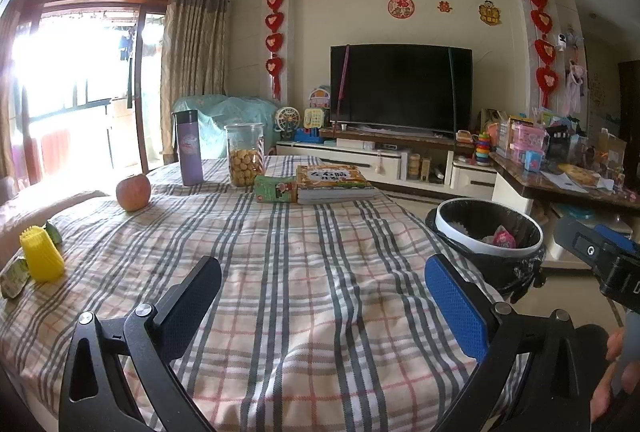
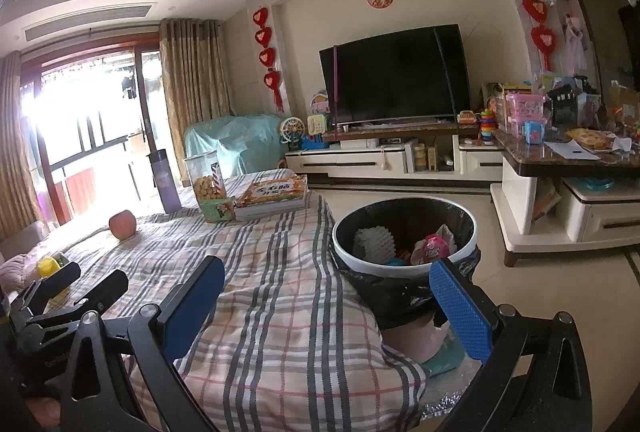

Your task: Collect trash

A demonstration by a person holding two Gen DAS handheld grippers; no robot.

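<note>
A trash bin with a white rim and black liner stands on the floor by the table's right edge; it also shows in the right wrist view, holding a pink wrapper and white foam. Green wrappers lie beside a yellow ribbed cup at the table's left edge. My left gripper is open and empty over the checked tablecloth. My right gripper is open and empty, between the table edge and the bin.
On the table stand an apple, a purple bottle, a snack jar, a green box and a book. A TV and cabinet stand behind. A cluttered side counter is at right.
</note>
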